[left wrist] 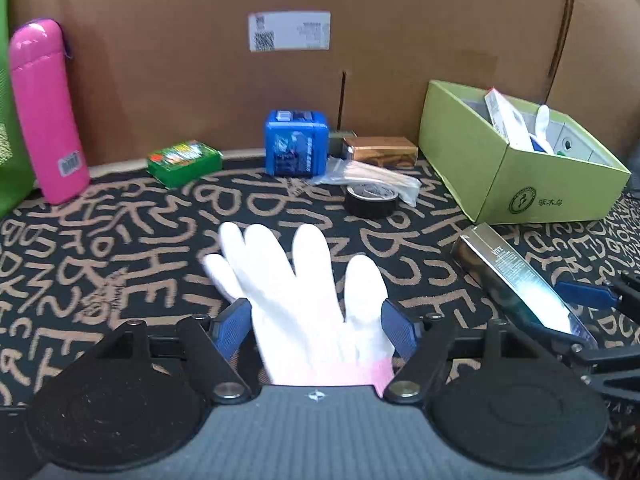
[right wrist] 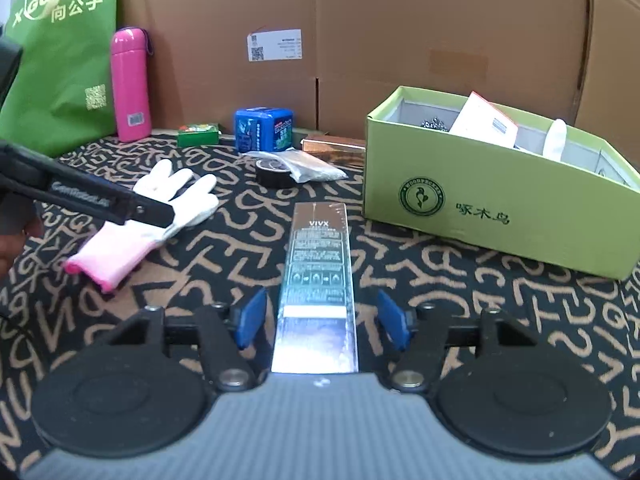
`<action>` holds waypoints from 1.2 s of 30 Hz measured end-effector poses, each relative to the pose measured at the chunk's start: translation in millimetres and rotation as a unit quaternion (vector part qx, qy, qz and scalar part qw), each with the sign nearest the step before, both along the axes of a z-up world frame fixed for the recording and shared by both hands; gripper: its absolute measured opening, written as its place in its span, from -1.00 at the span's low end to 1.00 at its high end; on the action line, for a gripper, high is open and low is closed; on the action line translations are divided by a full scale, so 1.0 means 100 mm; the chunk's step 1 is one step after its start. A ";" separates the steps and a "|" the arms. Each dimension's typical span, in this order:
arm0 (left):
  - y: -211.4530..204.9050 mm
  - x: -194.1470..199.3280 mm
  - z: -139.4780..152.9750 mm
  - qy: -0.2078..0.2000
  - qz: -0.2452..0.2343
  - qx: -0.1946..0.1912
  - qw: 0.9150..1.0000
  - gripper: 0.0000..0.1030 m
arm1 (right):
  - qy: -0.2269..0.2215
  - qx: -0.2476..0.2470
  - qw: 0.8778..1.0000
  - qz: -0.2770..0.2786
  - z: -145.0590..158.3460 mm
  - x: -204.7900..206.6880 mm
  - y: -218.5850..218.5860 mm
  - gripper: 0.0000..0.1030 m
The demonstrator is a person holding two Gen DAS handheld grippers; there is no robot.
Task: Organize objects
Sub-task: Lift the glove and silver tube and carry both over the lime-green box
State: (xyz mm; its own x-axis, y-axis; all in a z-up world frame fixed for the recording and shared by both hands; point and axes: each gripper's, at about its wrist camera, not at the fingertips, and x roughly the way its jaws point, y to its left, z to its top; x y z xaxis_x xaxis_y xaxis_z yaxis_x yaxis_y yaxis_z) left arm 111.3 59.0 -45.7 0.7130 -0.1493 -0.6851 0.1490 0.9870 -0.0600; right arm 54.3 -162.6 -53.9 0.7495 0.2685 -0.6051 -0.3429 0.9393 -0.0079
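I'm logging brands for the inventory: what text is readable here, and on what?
"VIVX": silver box, between the open right gripper fingers.
"XGONGZI", "向公子": green bag.
"啄木鸟": green carton; its round logo is too small.
Left gripper arm lettering, shipping label, blue tub: blurred.

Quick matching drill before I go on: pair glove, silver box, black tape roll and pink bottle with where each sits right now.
Things:
1. white glove
2. silver VIVX box
3. black tape roll
4. pink bottle

Places:
A. standing by the green bag
B. between the open left gripper fingers
C. beside a clear plastic packet
D. between the open right gripper fingers

Pairs: 1-B, 2-D, 3-C, 4-A
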 end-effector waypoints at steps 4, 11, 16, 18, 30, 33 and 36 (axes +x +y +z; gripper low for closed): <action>-0.12 -0.02 -0.03 -0.001 -0.023 0.033 0.999 -0.02 | -0.006 -0.001 1.000 0.000 0.00 0.08 0.02 0.17; -0.13 -0.06 -0.05 -0.003 -0.026 0.044 0.999 0.04 | 0.011 0.002 1.000 0.003 -0.05 0.18 0.02 -0.17; -0.20 -0.09 0.00 -0.005 -0.053 0.042 0.998 -0.92 | 0.011 0.009 1.000 0.010 -0.06 0.11 0.01 -0.26; -0.21 -0.11 0.02 -0.004 -0.057 0.034 0.998 -0.93 | 0.011 0.016 1.000 0.011 -0.06 0.08 -0.03 -0.26; -0.55 -0.13 0.72 -0.064 -0.140 -0.068 0.986 -0.94 | -0.050 0.081 0.995 -0.013 0.43 -0.17 -0.53 -0.26; -0.68 -0.06 0.95 -0.087 -0.160 -0.088 0.979 -0.94 | -0.090 0.083 0.992 -0.032 0.63 -0.21 -0.69 -0.26; -0.84 0.05 1.17 -0.114 -0.172 -0.101 0.973 -0.94 | -0.125 0.072 0.988 -0.055 0.82 -0.17 -0.85 -0.26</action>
